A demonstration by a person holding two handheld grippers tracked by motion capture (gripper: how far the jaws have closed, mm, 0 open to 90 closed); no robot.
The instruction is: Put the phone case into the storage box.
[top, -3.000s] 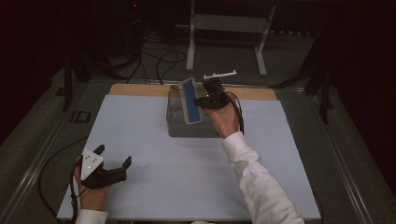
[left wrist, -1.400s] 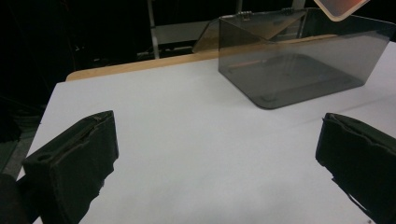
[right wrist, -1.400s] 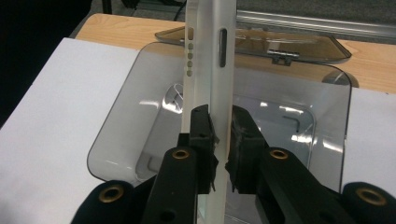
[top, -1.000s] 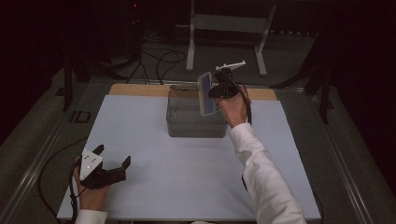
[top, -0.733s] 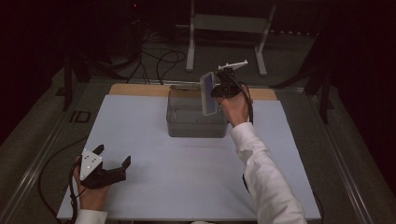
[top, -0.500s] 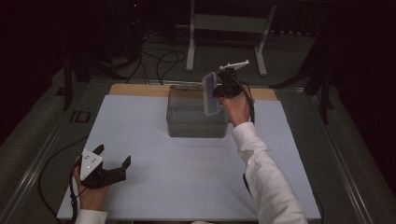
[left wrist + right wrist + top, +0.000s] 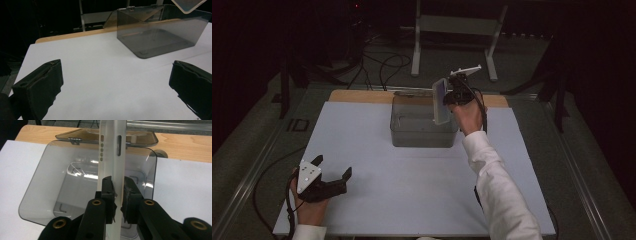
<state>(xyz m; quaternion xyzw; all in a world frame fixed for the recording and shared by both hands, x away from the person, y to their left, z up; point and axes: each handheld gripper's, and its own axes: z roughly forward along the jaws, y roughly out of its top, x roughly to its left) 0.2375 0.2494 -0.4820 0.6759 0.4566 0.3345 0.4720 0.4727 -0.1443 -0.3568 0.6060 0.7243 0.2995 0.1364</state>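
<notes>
The right gripper (image 7: 117,195) pinches a white phone (image 7: 112,157) above the see-through box (image 7: 37,195); the left gripper (image 7: 112,85) waits, wide open and empty.

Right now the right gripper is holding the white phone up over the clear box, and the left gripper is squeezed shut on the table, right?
Not quite: the left gripper is open, its jaws wide apart with nothing between them, as the left gripper view shows. The rest is right.
</notes>
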